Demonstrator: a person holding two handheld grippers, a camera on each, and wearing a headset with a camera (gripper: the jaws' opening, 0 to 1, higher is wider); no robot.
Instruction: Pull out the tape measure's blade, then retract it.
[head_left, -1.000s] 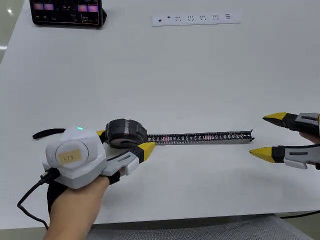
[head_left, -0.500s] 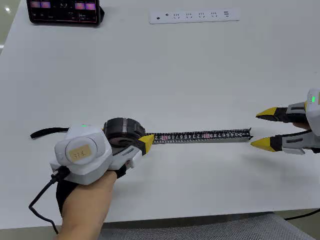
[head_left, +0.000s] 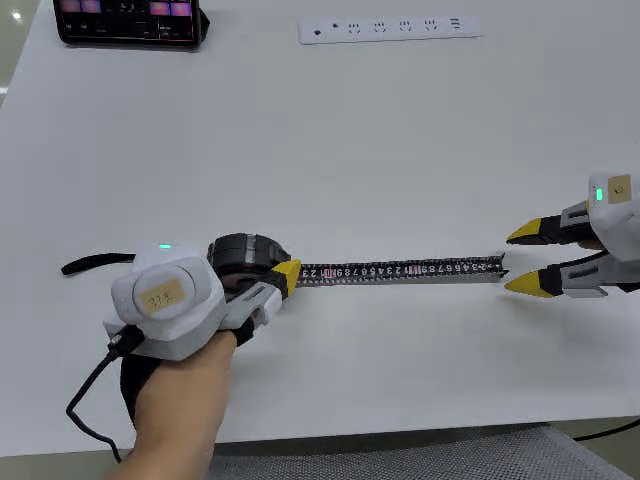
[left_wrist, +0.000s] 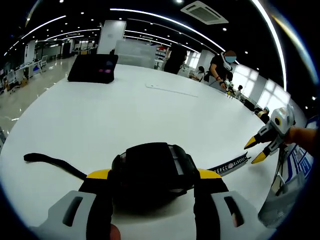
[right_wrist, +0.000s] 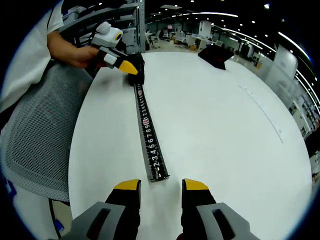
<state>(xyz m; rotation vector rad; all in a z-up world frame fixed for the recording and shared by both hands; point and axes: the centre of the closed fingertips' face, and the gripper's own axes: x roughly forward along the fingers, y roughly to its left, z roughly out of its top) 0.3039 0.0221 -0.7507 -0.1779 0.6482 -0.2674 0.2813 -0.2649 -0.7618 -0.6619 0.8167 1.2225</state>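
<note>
Tape measure (head_left: 250, 262) on a white table (head_left: 350, 130), its black case pinched between the jaws of the left gripper (left_wrist: 154, 175). Its blade (head_left: 400, 271) lies flat, drawn out toward the right gripper (head_left: 522, 260), whose jaws are spread just beside the end hook without touching it. Retracting looks like the step in hand: best to hold the case firm and let the blade run in straight. Numerals 2 to 9 read along the blade; no brand is legible

Right gripper (right_wrist: 161, 185) — jaws apart — sits at the free end of the extended blade (right_wrist: 147, 131).
</note>
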